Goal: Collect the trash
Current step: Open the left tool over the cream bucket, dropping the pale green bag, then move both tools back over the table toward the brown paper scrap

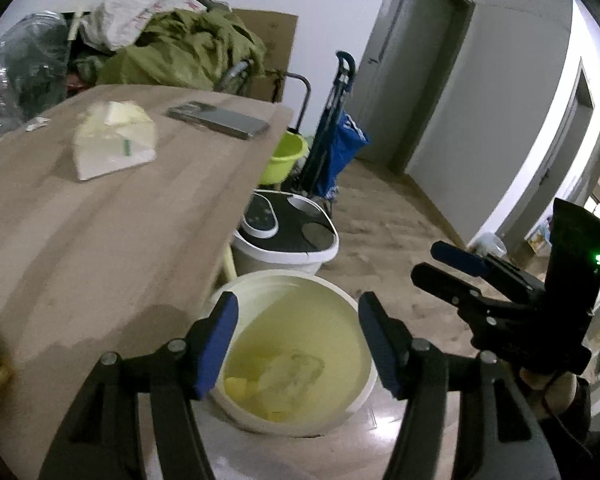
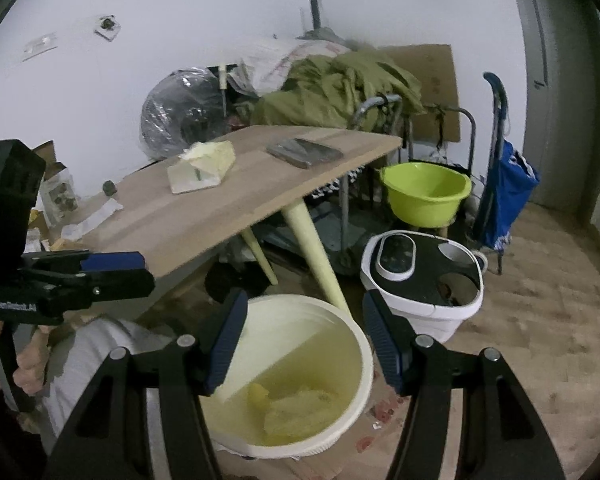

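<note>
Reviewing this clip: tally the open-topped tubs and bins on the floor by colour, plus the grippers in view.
White bucket with trash inside: 1
Lime green basin: 1
White tub with black lid: 1
Grippers, both open: 2, left gripper and right gripper
Total: 5

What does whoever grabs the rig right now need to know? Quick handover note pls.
Left gripper: jaws open, empty, above the white bucket.
Right gripper: jaws open, empty, over the same bucket.
Done: crumpled yellowish trash already lies at the bucket's bottom.
Left: the crumpled wrapper and small scraps on the wooden table.
The phone-like slab on the table doesn't look like trash; probably leave it.
</note>
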A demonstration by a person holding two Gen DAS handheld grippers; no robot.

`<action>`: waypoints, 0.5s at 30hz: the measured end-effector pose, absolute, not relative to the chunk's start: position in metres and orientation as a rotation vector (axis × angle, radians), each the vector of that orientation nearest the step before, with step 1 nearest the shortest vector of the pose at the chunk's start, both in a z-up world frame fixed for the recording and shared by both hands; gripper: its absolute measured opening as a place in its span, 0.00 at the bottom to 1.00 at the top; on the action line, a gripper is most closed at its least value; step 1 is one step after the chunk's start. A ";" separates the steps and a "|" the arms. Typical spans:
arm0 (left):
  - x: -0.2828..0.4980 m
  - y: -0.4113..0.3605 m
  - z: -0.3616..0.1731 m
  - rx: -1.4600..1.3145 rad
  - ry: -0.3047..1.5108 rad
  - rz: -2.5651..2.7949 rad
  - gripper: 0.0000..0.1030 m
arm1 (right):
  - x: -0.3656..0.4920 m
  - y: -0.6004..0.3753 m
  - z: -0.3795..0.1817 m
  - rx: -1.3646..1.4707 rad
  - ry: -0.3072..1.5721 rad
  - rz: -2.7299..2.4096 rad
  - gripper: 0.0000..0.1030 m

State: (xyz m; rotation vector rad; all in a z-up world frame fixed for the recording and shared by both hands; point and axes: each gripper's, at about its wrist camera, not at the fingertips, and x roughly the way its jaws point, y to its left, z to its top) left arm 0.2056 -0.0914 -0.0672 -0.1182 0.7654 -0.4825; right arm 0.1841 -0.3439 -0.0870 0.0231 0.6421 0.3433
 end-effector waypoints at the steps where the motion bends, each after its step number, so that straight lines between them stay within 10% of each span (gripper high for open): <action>1: 0.203 -0.086 -0.065 -0.122 0.757 -0.474 0.61 | 0.185 -0.338 -0.085 0.018 0.638 0.353 0.56; 15: 0.152 0.008 -0.036 -0.192 0.651 -0.286 0.65 | 0.193 -0.250 -0.061 -0.054 0.602 0.520 0.56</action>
